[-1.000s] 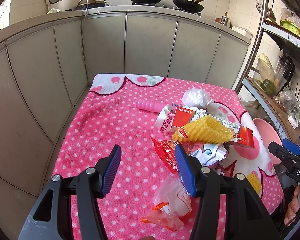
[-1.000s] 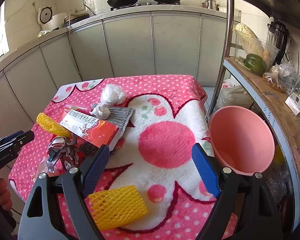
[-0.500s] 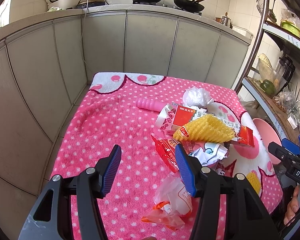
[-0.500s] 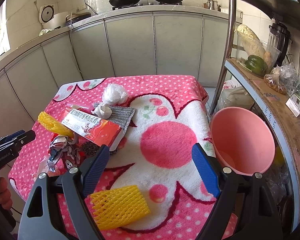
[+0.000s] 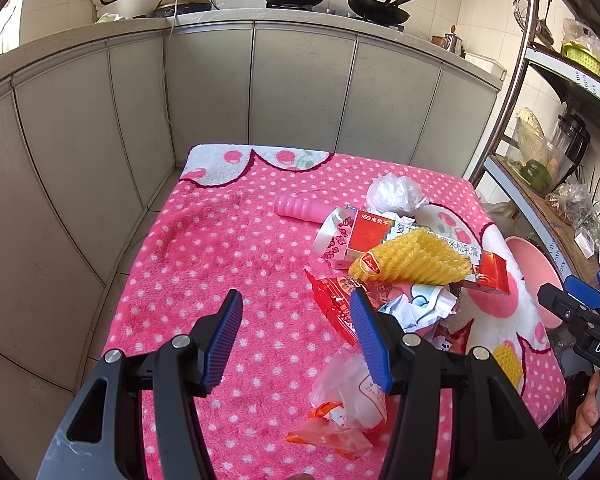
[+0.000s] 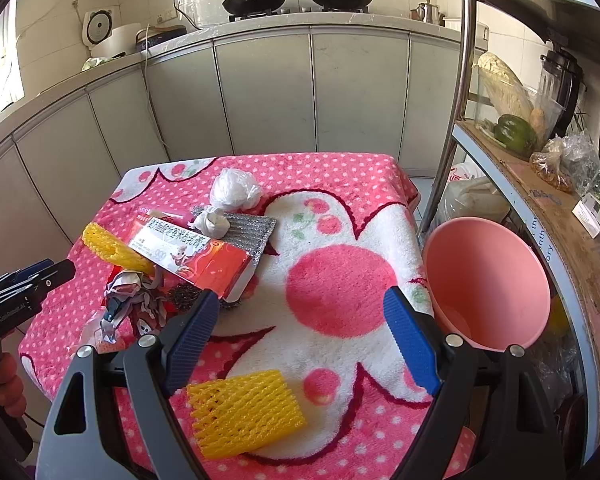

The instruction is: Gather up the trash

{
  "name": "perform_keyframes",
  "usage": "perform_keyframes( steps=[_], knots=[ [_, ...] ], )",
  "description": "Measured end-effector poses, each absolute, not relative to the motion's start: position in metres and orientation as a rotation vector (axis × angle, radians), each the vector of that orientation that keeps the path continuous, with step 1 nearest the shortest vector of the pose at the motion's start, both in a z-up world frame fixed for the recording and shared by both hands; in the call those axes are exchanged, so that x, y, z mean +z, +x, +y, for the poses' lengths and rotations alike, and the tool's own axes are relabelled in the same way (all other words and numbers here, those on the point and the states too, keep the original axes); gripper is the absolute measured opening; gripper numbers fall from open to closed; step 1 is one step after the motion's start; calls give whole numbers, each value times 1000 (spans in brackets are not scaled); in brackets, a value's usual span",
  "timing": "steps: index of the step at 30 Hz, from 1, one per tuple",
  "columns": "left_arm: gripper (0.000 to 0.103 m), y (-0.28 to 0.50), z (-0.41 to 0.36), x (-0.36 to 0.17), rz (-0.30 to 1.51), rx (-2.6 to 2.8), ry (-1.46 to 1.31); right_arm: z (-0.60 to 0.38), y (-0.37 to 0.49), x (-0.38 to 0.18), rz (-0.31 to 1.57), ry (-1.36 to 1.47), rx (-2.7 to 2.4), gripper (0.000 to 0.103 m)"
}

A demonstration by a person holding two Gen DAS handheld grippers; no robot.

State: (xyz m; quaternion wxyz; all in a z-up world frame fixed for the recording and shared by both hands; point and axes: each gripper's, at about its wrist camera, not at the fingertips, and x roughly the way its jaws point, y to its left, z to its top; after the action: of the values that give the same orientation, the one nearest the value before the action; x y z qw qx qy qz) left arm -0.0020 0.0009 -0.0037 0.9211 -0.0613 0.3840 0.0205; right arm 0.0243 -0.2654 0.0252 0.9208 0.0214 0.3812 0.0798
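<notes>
A heap of trash lies on a pink dotted blanket (image 5: pixel 220 248): a red medicine box (image 6: pixel 192 254), a yellow foam net (image 5: pixel 412 262), crumpled paper (image 5: pixel 416 308), a red wrapper (image 5: pixel 334 300), a white plastic bag (image 6: pixel 234 190). A white and orange wrapper (image 5: pixel 348 404) lies just under my left gripper (image 5: pixel 296 340), which hangs open and holds nothing. My right gripper (image 6: pixel 300 344) is open too, above the blanket, with a second yellow foam net (image 6: pixel 244 412) lying low between its fingers. A pink basin (image 6: pixel 486 286) stands at the blanket's right edge.
Grey cabinet doors (image 5: pixel 300 92) wall in the far and left sides. A metal rack (image 6: pixel 540 184) with vegetables and bags stands on the right, close behind the basin. A pink handle (image 5: pixel 300 208) and a silver mesh pad (image 6: pixel 252 232) lie by the heap.
Both grippers have stayed open and nearly still. The right wrist view has shifted very slightly, so the trash sits a touch lower in it.
</notes>
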Motion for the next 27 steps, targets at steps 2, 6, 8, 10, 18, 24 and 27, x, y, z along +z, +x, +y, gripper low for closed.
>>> perform_keyframes(
  steps=[2, 6, 8, 10, 18, 24, 27],
  knots=[
    [55, -2, 1, -4, 789, 42, -127, -266, 24, 26, 783, 43, 166, 85],
    [55, -2, 1, -3, 789, 40, -127, -265, 23, 26, 784, 46, 166, 85],
    [55, -2, 1, -3, 790, 40, -128, -265, 23, 25, 785, 45, 167, 85],
    [55, -3, 1, -3, 790, 40, -127, -265, 23, 26, 785, 45, 169, 85],
    [55, -4, 3, -3, 791, 41, -132, -264, 23, 27, 786, 43, 177, 85],
    [55, -4, 5, -3, 788, 42, -133, -264, 23, 27, 786, 46, 179, 85],
    [55, -5, 5, -3, 790, 43, -135, -263, 23, 27, 787, 43, 181, 85]
  ],
)
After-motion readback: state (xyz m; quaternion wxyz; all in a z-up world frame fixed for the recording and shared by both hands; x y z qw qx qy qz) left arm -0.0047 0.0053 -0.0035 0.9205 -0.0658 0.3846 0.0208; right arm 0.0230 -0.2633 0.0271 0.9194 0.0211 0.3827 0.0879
